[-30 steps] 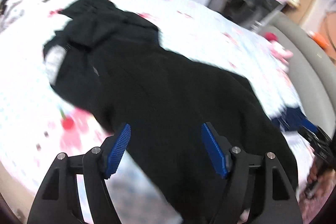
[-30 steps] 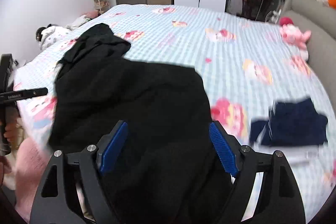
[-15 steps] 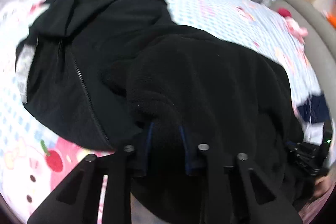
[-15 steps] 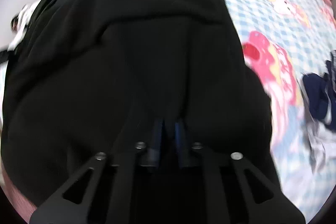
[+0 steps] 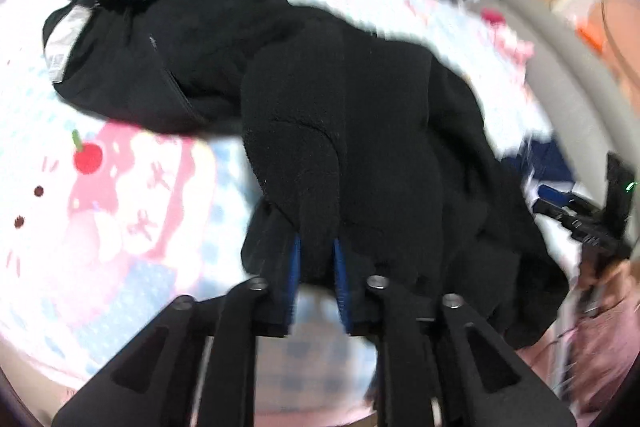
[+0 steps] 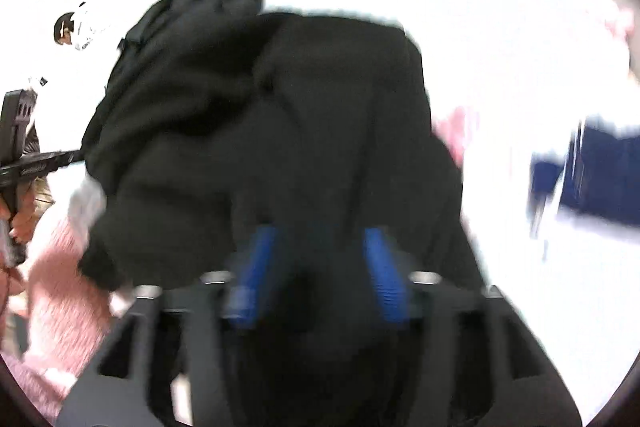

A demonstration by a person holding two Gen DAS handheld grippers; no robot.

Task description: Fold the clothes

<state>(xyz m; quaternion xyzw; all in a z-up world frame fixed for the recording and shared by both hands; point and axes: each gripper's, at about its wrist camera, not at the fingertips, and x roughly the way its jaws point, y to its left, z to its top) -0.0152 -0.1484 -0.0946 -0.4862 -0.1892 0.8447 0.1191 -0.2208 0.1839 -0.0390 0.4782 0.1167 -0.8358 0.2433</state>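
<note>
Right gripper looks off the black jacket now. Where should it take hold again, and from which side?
Judging from the wrist views, take the near hem edge of the black fleece jacket, level with the fold the left gripper pinches. The right gripper has just been opening, with fabric between its pads. Come from the near bed edge, angled downward: the hem bunches thick there, facing you.

A bed (image 5: 132,211) under a pale blue checked sheet printed with pink cartoon figures and a red cherry carries the lot. A black fleece jacket (image 5: 360,115) lies bunched across its middle, and a dark navy garment (image 6: 600,171) rests well apart, toward the far side
</note>
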